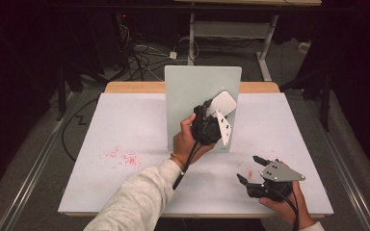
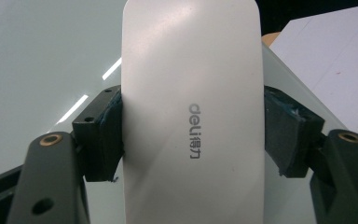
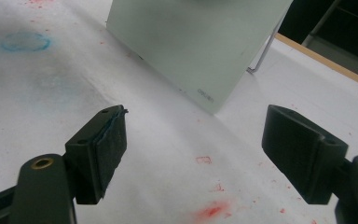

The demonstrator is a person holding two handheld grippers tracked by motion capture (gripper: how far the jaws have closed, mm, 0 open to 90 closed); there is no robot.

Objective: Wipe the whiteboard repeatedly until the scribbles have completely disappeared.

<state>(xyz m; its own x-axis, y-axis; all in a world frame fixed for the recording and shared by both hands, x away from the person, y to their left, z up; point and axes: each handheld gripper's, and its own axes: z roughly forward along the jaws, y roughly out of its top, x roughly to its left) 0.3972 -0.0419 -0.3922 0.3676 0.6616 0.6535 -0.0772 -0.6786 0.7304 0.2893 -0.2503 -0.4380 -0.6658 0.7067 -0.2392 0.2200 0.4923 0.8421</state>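
A pale green glass board (image 1: 192, 91) stands upright on a stand at the middle of the white table (image 1: 125, 120). My left gripper (image 1: 213, 115) is shut on a white rounded eraser (image 1: 223, 102) and holds it against the board's face. In the left gripper view the white eraser (image 2: 191, 93) bears grey "deli" lettering and sits clamped between both pads (image 2: 107, 135), with the board (image 2: 37, 56) behind it. My right gripper (image 1: 251, 169) rests low over the table's near right part, open with nothing between its jaws. The right gripper view has the open gripper (image 3: 193, 144) facing the board (image 3: 196, 42).
Red marker smudges (image 1: 123, 156) dot the table left of the board and more red smudges (image 3: 212, 210) lie under my right gripper. A faint blue ring (image 3: 25, 41) marks the paper. A wooden table edge (image 1: 135, 87) runs behind the board. Cables lie on the floor beyond.
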